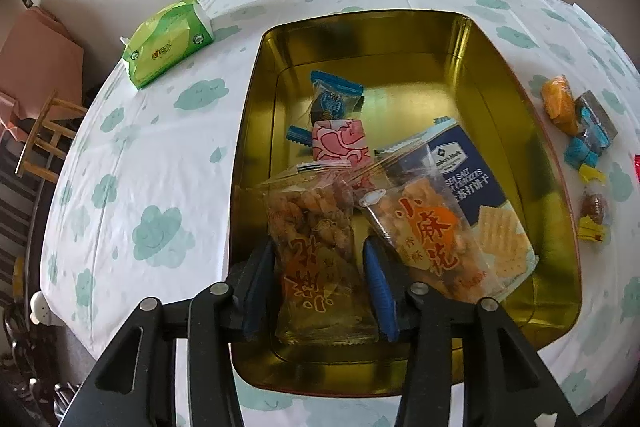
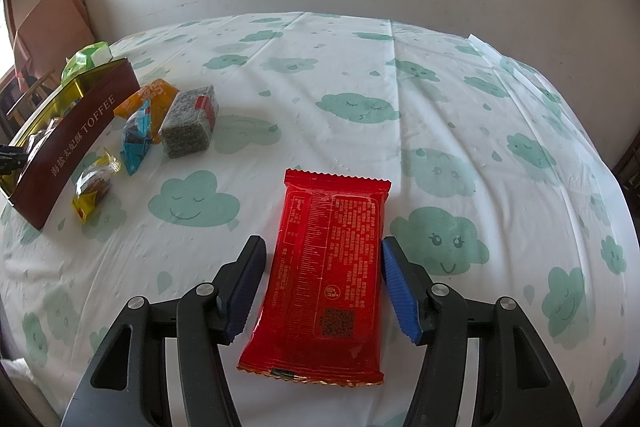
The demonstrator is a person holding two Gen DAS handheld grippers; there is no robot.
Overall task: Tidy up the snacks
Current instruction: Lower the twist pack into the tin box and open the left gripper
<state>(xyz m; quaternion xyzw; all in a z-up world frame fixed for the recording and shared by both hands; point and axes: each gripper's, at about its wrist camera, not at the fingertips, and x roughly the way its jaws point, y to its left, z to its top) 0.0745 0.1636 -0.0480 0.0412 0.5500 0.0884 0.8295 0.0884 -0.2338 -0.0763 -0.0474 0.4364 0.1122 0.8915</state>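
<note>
On my left view I see the green tissue pack (image 1: 168,41) far at the left on the bench (image 1: 132,163). Next comes the gold tin (image 1: 500,75), and my left hand-held gripper (image 1: 320,275) is over its near end. Its fingers stand apart on both sides of a clear twist-snack bag (image 1: 312,247) lying in the tin; I see small gaps at the pads (image 1: 380,291), so the bag is not clamped. Beside it lie a second twist-snack bag (image 1: 424,239) and a blue cracker pack (image 1: 468,167). Small candies (image 1: 580,123) lie on the bench right of the tin.

On my right view, the right hand-held gripper (image 2: 324,283) is apart around a red packet (image 2: 332,275) flat on the bench, pads not touching it.
</note>
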